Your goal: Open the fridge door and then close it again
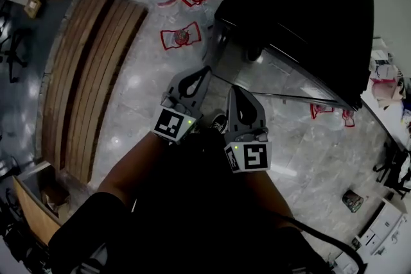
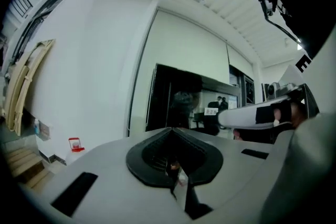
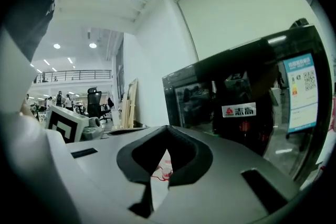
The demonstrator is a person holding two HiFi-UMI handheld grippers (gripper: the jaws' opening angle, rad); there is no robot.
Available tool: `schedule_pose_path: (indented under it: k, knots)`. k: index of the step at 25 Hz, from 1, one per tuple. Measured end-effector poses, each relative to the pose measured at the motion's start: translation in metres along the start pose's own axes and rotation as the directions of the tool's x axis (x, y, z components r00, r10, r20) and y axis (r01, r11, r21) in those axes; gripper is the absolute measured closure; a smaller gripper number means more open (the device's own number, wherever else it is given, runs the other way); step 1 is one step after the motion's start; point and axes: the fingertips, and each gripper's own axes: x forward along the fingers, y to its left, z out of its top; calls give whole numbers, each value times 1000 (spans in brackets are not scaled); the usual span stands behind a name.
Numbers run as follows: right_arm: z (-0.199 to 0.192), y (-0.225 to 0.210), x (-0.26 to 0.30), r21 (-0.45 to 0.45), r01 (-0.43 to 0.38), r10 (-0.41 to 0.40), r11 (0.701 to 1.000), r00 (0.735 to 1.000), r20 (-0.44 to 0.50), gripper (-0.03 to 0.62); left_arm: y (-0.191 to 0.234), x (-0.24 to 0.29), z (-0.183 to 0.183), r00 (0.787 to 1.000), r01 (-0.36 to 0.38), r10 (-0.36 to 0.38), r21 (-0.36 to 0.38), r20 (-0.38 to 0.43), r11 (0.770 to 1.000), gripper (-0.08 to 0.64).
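Observation:
A black fridge with a glass door stands at the upper right of the head view, and the door looks closed. It also fills the middle of the left gripper view as the fridge, and the right of the right gripper view as the fridge, with stickers on the glass. My left gripper and right gripper are side by side a short way in front of it, both pointing at it and touching nothing. The left gripper is shut and empty. The right gripper also has its jaws together with nothing held.
Several large water bottles with red handles stand on the tiled floor left of the fridge, and more bottles sit at its right. Long wooden planks lie on the left. A cardboard box is at the lower left.

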Motion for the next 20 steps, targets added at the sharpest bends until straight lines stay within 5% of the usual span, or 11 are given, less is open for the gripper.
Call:
schedule_pose_path:
  k: [5, 10, 20]
  knots:
    - [40, 30, -17, -48, -46, 47, 998, 998, 28, 577, -19, -43, 57, 991, -129, 128, -18, -25, 992, 552]
    - [74, 49, -34, -50, -68, 71, 996, 996, 54, 577, -40, -75, 104, 993, -116, 116, 3, 7, 993, 552]
    - [104, 77, -66, -93, -131, 135, 987, 990, 39, 577, -73, -103, 131, 995, -96, 96, 27, 24, 995, 552]
